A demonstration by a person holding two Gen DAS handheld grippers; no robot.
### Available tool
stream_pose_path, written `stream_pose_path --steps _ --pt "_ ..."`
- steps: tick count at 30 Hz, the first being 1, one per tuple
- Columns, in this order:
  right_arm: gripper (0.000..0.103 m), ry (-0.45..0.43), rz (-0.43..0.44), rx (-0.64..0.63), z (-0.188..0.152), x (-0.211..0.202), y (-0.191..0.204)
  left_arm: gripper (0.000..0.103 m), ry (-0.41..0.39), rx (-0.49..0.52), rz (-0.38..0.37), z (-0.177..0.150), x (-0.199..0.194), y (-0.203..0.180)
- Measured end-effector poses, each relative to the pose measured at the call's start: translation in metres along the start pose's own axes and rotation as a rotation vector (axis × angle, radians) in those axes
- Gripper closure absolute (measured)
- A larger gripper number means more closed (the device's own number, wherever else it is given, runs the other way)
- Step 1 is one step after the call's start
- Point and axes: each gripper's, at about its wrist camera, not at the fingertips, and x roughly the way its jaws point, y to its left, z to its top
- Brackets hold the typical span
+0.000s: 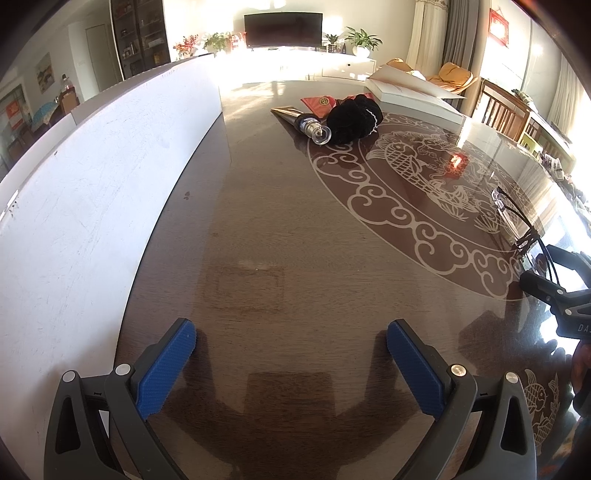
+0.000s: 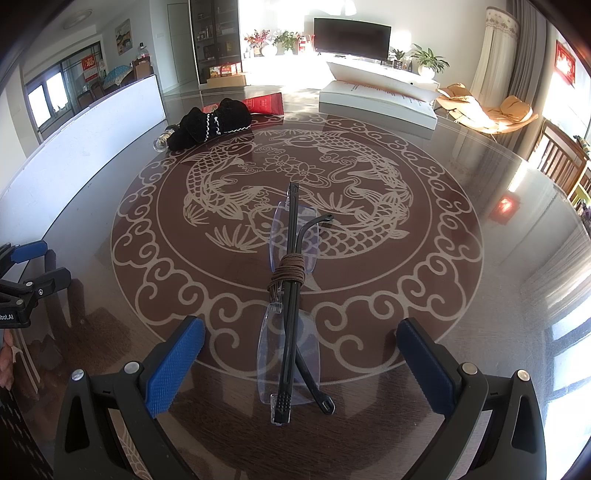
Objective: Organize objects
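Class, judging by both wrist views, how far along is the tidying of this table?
Barely begun. Nothing looks sorted yet. In hand: nothing; the right gripper is open around the folded glasses, the left gripper open and empty. Left: the black pouch, tube and red packet.

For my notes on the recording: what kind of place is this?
Most likely a home living room: a television on a low white cabinet, potted plants, and an orange lounge chair by curtains.

A home living room: a dark television [image 2: 352, 34] on a long white cabinet [image 2: 384, 68] with potted plants [image 2: 428, 59], curtains [image 2: 491, 55], cushioned lounge chairs [image 2: 487, 107], wooden dining chairs [image 2: 561, 155], and what seems a glass-fronted display cabinet [image 2: 214, 37] beyond the fish-patterned worktop [image 2: 480, 184].
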Motion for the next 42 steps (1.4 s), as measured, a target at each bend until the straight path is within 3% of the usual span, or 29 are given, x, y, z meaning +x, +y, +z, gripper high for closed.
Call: stream_pose_path --steps 3,5,7,10,14,18,20,22,23,24,25,26,30,35,39,40,41,42 --pt "0.0 0.0 0.0 0.0 0.0 0.0 0.0 0.0 -0.003 -0.064 -0.009 0.006 0.002 -0.001" --pt "0.0 0.0 0.0 0.0 0.0 0.0 0.0 0.002 -0.016 -0.136 -0.096 0.018 0.004 0.005" --pt "0.0 0.0 0.0 0.0 0.0 0.0 0.0 0.015 -0.026 -0.194 -0.142 0.042 0.01 0.01" --pt "0.0 0.0 0.0 0.0 0.0 0.0 0.0 0.018 -0.071 -0.207 -0.141 0.092 0.018 0.011" --pt "0.0 0.0 0.0 0.0 0.0 0.0 0.0 0.018 -0.107 -0.292 -0.113 0.15 0.043 0.023" --pt "0.0 0.0 0.0 0.0 0.0 0.0 0.0 0.018 -0.035 -0.369 -0.102 0.181 0.088 0.03" --pt "0.0 0.0 0.0 0.0 0.0 0.0 0.0 0.02 0.003 -0.347 -0.05 0.187 0.108 0.028" --pt "0.0 0.0 0.0 0.0 0.0 0.0 0.0 0.019 -0.019 -0.271 0.028 0.191 0.114 0.019" --pt "0.0 0.0 0.0 0.0 0.0 0.0 0.0 0.025 -0.01 -0.228 0.051 0.191 0.118 0.015" --pt "0.0 0.0 0.0 0.0 0.0 0.0 0.0 0.035 -0.019 -0.177 0.072 0.19 0.117 0.009" --pt "0.0 0.0 0.0 0.0 0.0 0.0 0.0 0.062 -0.036 -0.128 0.095 0.186 0.114 0.005" --pt "0.0 0.0 0.0 0.0 0.0 0.0 0.0 0.075 -0.052 -0.088 0.108 0.18 0.11 0.002" --pt "0.0 0.0 0.0 0.0 0.0 -0.001 0.0 0.076 -0.066 -0.039 0.075 0.142 0.084 0.009" --pt "0.0 0.0 0.0 0.0 0.0 -0.001 0.0 0.077 -0.041 -0.058 0.025 0.054 0.021 0.019" --pt "0.0 0.0 0.0 0.0 0.0 -0.001 0.0 0.075 0.008 -0.071 -0.054 -0.005 -0.019 0.005" --pt "0.0 0.0 0.0 0.0 0.0 -0.001 0.0 0.067 0.014 -0.058 -0.053 -0.011 -0.023 0.0" --pt "0.0 0.0 0.0 0.0 0.0 -0.001 0.0 0.047 0.017 -0.045 -0.058 -0.016 -0.025 -0.004" --pt "0.0 0.0 0.0 0.0 0.0 -0.001 0.0 0.034 0.022 -0.036 -0.069 -0.019 -0.024 -0.009"
